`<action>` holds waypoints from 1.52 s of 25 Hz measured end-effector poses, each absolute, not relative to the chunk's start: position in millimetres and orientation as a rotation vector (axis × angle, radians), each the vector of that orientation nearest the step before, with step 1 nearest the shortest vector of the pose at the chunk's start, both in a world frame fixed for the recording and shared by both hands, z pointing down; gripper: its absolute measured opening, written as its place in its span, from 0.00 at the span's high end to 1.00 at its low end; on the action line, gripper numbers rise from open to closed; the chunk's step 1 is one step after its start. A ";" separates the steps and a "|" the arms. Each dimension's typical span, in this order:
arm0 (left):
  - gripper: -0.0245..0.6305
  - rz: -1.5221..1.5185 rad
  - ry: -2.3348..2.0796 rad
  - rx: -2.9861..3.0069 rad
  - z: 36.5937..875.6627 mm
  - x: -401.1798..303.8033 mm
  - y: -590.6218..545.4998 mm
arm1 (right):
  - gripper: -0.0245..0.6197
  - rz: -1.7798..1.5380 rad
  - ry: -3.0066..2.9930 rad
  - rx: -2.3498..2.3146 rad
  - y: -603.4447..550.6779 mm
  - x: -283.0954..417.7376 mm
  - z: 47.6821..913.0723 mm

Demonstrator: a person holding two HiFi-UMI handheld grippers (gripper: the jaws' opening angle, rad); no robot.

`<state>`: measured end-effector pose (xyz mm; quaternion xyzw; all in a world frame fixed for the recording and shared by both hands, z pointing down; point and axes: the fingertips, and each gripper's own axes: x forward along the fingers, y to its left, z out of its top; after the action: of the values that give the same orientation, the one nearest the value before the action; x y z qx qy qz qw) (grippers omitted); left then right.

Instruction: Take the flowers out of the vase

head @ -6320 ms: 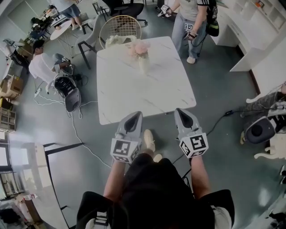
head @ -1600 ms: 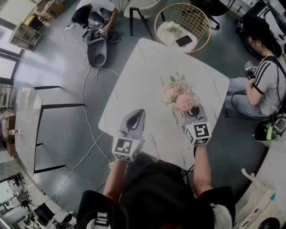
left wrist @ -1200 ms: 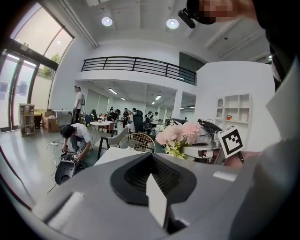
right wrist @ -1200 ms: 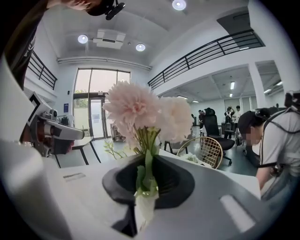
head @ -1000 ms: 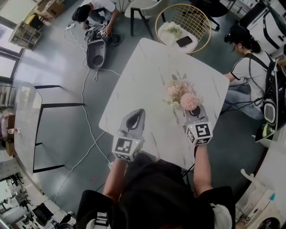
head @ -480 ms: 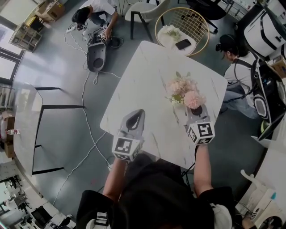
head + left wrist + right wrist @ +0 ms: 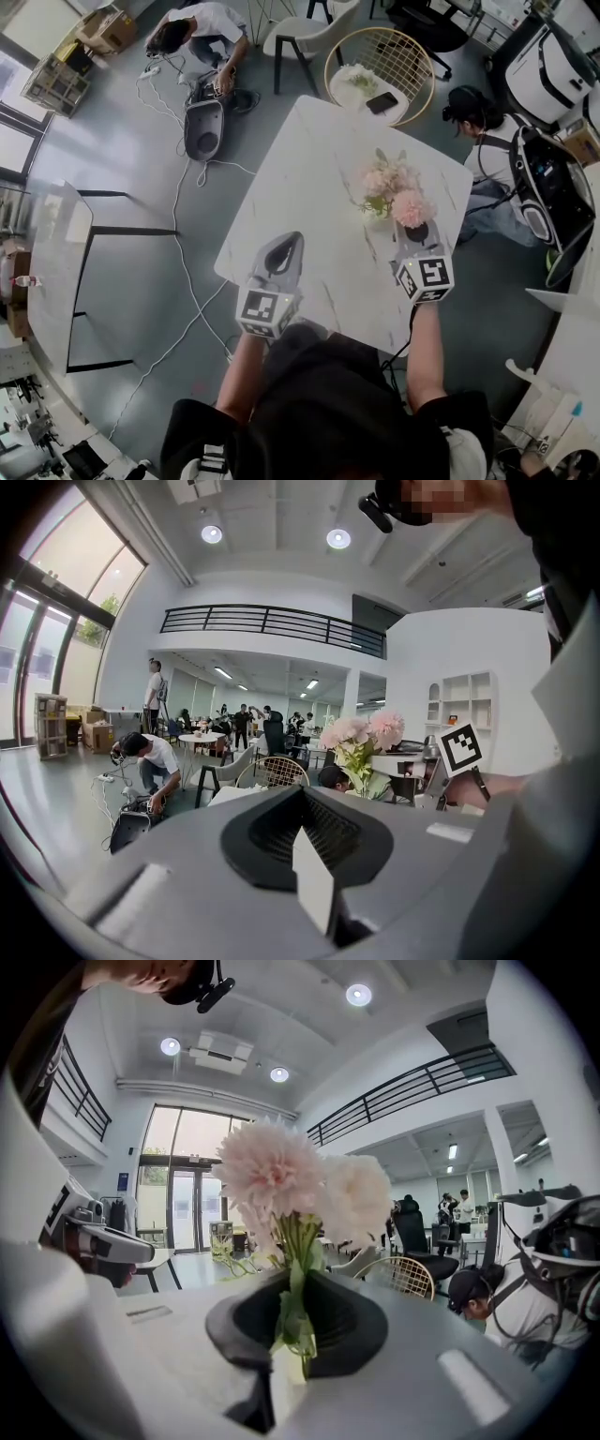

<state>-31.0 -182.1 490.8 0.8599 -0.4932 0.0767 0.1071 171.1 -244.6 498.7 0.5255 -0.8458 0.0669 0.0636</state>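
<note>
On the left, the left gripper [image 7: 286,242] hangs over the near side of the white table [image 7: 309,178]; its fingers are pressed together with nothing in them, and it is well apart from the flowers; further right, the vase [image 7: 377,219] stands on the table with a bunch of pale pink flowers [image 7: 387,178] in it; just beside the bunch, on its right, is one pink flower [image 7: 412,208]; the right gripper [image 7: 412,234] has its fingers squeezed on that flower's green stem [image 7: 297,1321]; the stem runs up and down, with the bloom above the fingers; I cannot tell if its bottom end is clear of the vase, so I think it should go straight up; the right hand is much nearer to the rest of the bunch.
</note>
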 end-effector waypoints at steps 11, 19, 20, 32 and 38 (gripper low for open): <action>0.95 0.197 -1.469 2.550 481.3 -53.2 -173.1 | 0.90 0.128 -2.546 1.645 -234.7 164.1 471.2; 0.95 0.153 -1.467 2.572 463.3 -58.4 -168.0 | 0.90 0.068 -2.539 1.680 -226.7 162.7 444.0; 0.95 0.146 -1.464 2.577 461.4 -58.9 -168.0 | 0.90 0.061 -2.537 1.684 -226.0 161.6 441.4; 0.95 0.100 -1.409 2.630 453.7 -62.1 -157.6 | 0.90 -0.001 -2.516 1.756 -207.9 156.5 421.0; 0.95 0.085 -1.363 2.665 446.1 -64.9 -154.6 | 0.90 -0.039 -2.495 1.790 -198.8 150.5 406.2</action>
<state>-64.9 -154.6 446.1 0.8876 -0.4538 0.0283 0.0734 150.5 -198.8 406.2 0.5824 -0.8120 -0.0127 0.0352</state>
